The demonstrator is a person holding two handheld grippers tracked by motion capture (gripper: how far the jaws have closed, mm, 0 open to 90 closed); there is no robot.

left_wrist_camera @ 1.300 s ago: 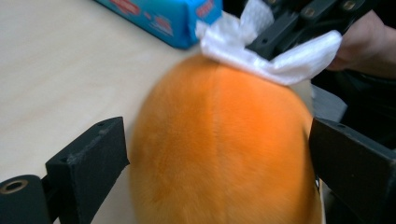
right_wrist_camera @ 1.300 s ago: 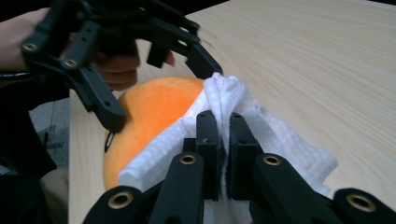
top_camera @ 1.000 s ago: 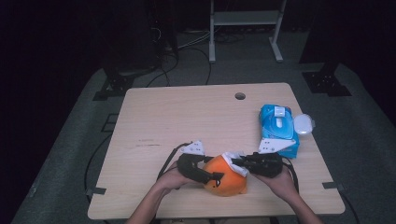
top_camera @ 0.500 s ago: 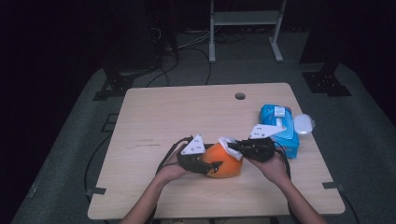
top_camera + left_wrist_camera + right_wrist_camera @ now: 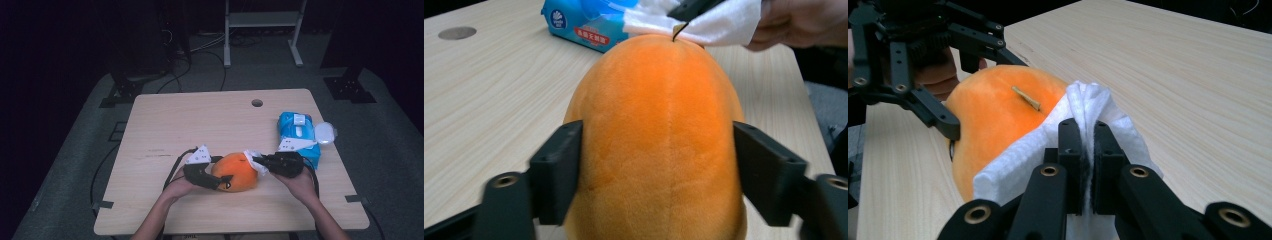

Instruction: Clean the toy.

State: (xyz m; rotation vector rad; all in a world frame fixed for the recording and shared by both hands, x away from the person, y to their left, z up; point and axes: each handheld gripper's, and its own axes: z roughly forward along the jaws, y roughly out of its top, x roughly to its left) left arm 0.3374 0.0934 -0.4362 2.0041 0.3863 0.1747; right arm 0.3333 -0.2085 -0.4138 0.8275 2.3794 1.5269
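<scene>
Now right claw (image 5: pixel 1087 150) presses tissue (image 5: pixel 1048 145) against orange plush fruit (image 5: pixel 659 135).

My grippers were black: left gripper (image 5: pixel 220 181) bore grey three-cornered plate, right gripper (image 5: pixel 1087 145) showed brass-ringed screws; black cables trailed; forearms bare.

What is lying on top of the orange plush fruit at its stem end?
A folded white tissue, clamped in the right gripper, lies against the orange plush fruit beside its small brown stem. The plush surface under the tissue is covered and cannot be seen.
</scene>
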